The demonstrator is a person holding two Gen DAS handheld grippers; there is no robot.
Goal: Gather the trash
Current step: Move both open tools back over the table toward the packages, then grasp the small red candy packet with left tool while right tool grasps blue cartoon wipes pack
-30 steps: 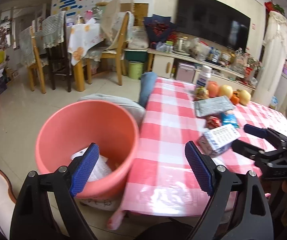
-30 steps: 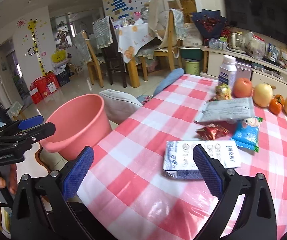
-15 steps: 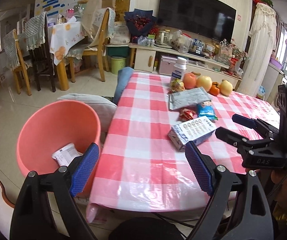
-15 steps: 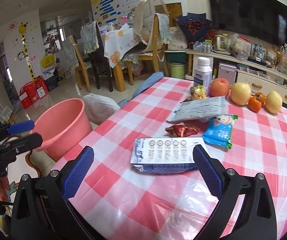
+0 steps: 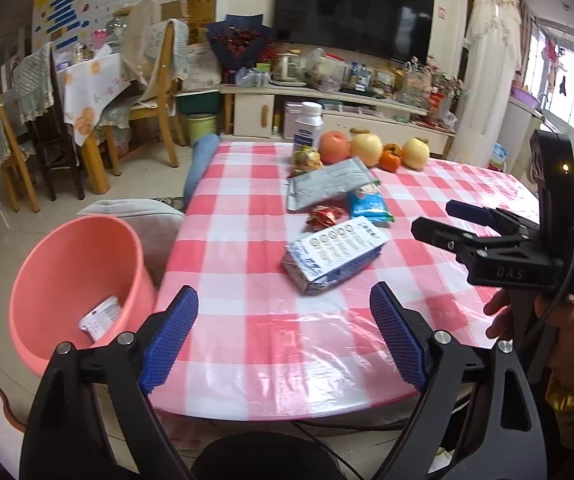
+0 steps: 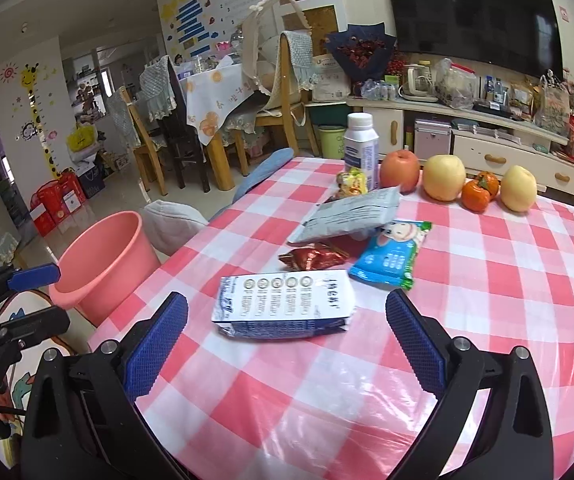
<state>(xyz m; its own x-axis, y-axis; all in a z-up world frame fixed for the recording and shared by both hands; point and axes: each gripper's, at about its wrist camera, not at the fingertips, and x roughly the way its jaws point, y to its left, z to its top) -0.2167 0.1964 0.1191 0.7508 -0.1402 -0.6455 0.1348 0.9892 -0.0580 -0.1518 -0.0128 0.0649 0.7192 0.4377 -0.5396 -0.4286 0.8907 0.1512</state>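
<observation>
While flat, carton (image 6: pixel 285 306) ahead of right tongs (image 6: pixel 285 342).

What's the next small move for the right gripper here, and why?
Probably ease the right gripper forward and down over the blue-and-white carton. Its jaws are open and empty, and the carton lies flat on the checked tablecloth, the nearest trash, roughly centred ahead between the fingers. The pink bucket beside the table already holds one wrapper.
</observation>
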